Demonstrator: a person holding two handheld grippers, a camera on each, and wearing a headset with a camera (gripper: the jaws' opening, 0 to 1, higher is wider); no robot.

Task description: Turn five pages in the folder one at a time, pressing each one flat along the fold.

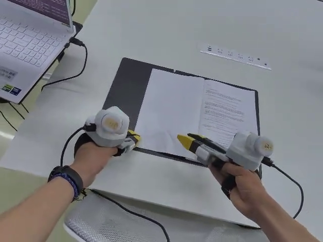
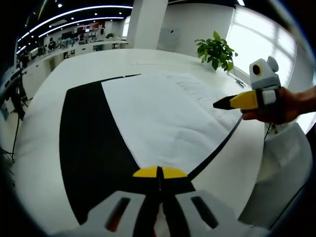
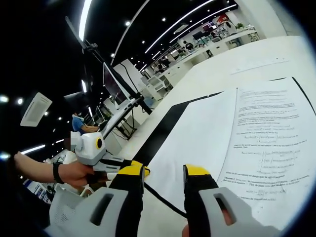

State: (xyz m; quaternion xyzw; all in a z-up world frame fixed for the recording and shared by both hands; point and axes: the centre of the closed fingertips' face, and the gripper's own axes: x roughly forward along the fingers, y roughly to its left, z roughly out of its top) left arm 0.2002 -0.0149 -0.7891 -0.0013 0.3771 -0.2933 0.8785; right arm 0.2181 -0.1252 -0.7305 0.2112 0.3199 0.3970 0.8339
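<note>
An open-plan office: rows of desks (image 3: pixel 207 49) under ceiling light strips (image 3: pixel 88 17), a laptop (image 1: pixel 30 40), a potted plant (image 2: pixel 216 49).

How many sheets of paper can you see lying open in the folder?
2: a blank page on the left and a printed page on the right. Others may lie hidden underneath.
</note>
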